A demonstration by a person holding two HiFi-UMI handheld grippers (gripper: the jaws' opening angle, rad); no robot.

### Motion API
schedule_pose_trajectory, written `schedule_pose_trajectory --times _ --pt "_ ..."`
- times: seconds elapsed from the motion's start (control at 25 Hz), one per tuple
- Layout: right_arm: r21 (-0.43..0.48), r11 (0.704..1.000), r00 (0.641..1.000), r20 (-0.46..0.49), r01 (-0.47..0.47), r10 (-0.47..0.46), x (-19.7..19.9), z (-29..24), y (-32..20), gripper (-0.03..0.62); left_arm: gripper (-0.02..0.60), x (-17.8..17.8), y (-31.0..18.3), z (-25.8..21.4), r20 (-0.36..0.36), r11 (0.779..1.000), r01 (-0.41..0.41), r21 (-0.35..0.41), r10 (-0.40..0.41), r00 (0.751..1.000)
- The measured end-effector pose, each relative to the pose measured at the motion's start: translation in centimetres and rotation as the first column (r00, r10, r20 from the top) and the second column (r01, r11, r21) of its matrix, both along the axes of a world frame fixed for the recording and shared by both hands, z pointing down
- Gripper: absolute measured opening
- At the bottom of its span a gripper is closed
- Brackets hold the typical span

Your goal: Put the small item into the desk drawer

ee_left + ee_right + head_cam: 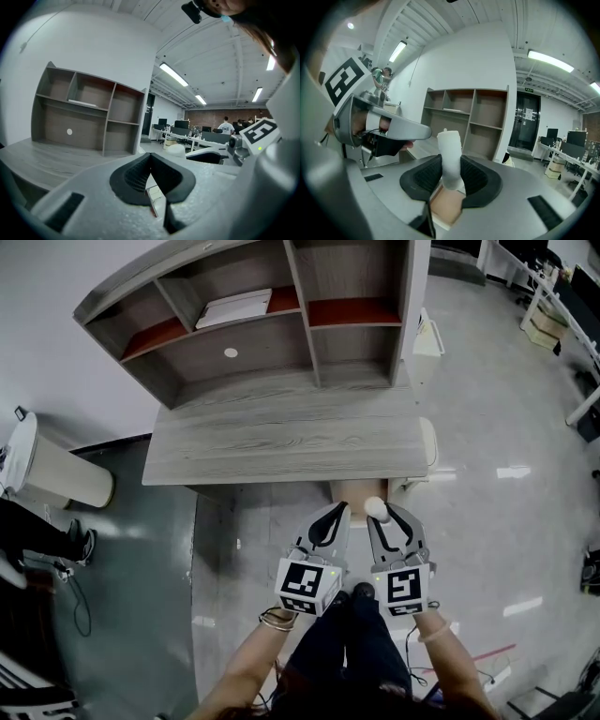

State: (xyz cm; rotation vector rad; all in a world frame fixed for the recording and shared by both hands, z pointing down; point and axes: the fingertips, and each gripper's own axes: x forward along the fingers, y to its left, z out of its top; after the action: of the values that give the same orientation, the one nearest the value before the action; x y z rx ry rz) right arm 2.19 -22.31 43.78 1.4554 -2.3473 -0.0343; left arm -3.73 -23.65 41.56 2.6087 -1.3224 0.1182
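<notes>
We record the right claw (452, 177) clamped on the small white item (450, 150). The item stands upright between the dark pads (480, 176), its top rising above them. In the head view this claw is held just short of the front edge of the grey bench (281, 442), right of centre. The left claw (337, 510) is just beside it, jaws together with nothing between them. The shelf unit (253, 343) at the back of the bench carries a flat white object (234, 307).

Desk (281, 442) ahead, hutch (234, 343) atop — open floor (497, 409) right
</notes>
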Motion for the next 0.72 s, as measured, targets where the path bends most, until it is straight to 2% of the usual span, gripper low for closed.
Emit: schedule_pose_trajectory --times 0.2,0.4,0.72 --pt "-0.026 0.999 0.998 -0.053 0.03 -0.031 1.1 3.1 -1.6 0.114 0.012 -0.2 -1.9 2.2 -0.041 0.998 0.064 -0.029 -0.066 0.997" --pt "-0.046 0.996 0.991 -0.114 0.072 -0.077 1.6 6.2 -3.2 0.114 0.012 0.5 -3.6 4.6 -0.053 0.996 0.069 -0.048 -0.072 0.996" --pt "-0.113 0.986 0.98 -0.145 0.119 -0.135 1.5 11.7 -4.6 0.114 0.012 1.2 -5.4 8.9 -0.038 0.993 0.084 -0.078 -0.087 0.995"
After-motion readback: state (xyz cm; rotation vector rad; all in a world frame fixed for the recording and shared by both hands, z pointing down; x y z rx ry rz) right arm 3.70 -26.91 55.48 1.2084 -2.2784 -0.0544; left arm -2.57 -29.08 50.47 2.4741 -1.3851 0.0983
